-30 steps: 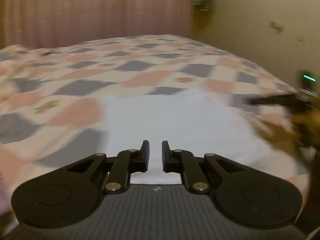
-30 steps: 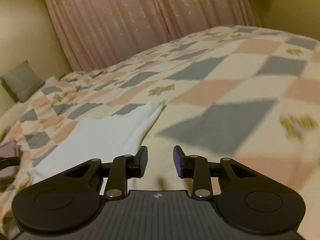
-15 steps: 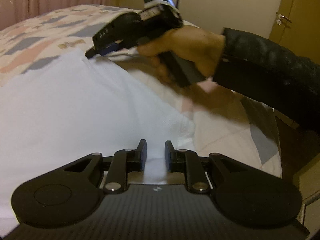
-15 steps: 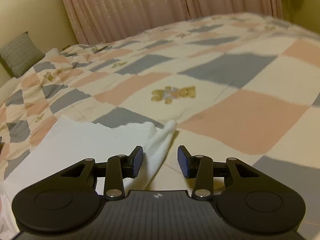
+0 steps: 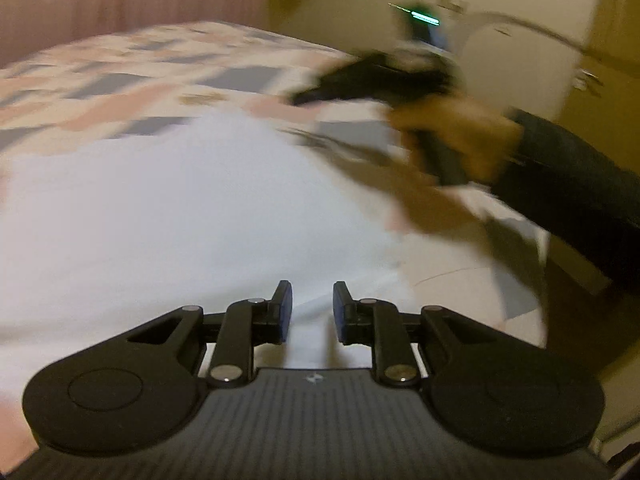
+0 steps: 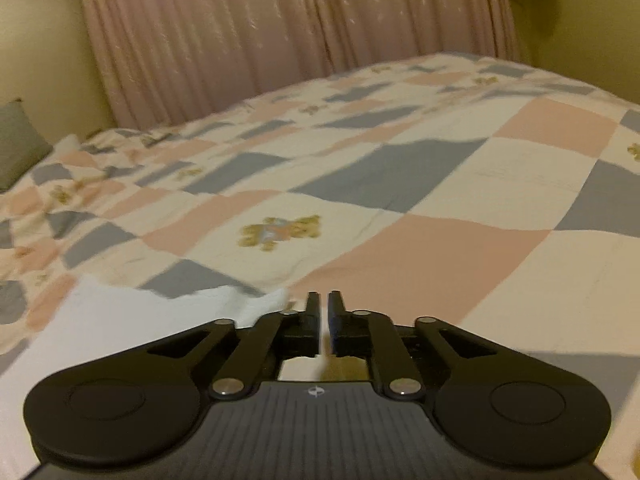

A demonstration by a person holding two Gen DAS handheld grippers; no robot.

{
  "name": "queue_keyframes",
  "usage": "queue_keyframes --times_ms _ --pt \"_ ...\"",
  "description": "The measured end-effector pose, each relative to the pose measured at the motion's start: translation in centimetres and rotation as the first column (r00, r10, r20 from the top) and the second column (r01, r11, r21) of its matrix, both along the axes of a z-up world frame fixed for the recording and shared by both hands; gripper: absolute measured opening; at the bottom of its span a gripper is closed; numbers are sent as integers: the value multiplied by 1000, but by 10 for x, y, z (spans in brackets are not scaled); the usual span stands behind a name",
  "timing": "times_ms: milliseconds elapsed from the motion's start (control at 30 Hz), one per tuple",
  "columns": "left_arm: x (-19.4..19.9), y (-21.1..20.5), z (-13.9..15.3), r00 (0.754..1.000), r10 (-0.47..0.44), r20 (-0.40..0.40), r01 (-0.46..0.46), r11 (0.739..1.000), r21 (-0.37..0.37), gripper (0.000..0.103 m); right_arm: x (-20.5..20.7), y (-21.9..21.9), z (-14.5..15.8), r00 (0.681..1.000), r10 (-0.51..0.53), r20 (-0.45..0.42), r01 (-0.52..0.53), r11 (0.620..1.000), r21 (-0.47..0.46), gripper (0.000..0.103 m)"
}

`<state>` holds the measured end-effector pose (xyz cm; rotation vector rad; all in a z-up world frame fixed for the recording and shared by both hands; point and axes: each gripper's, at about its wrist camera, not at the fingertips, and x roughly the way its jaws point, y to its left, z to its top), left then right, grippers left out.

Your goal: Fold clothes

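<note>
- The left claw (image 5: pixel 312 312), black with two fingers, hangs low over a flat white cloth garment (image 5: pixel 168 216), its jaws parted with nothing between them.
- The right claw (image 6: pixel 324 312) has its jaws drawn nearly together at the garment's ribbed corner (image 6: pixel 264 300); whether it pinches fabric I cannot tell.
- A hand (image 5: pixel 460 140) in a dark sleeve (image 5: pixel 580 188) holds that right claw.
- The garment lies on a bed's pink, grey and cream checked quilt (image 6: pixel 420 240).
- Pink curtains (image 6: pixel 280 28) hang behind the bed.

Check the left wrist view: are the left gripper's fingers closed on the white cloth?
No, the left gripper is open, with the white cloth showing through the gap between its fingers.
</note>
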<state>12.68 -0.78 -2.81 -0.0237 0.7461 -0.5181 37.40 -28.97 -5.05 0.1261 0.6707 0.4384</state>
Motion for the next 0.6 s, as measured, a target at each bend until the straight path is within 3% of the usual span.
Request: queue_keyframes --times_ms 167,300,600 --pt "-48 67 8 981 194 -1 -193 978 84 28 -81 3 16 995 93 30 -92 996 -20 23" --pt "-89 99 10 963 268 12 -266 949 168 28 -156 11 17 982 184 47 -181 982 -62 31" --pt "-124 88 -3 988 157 12 -156 963 218 30 -293 32 20 930 356 88 -329 917 -225 34"
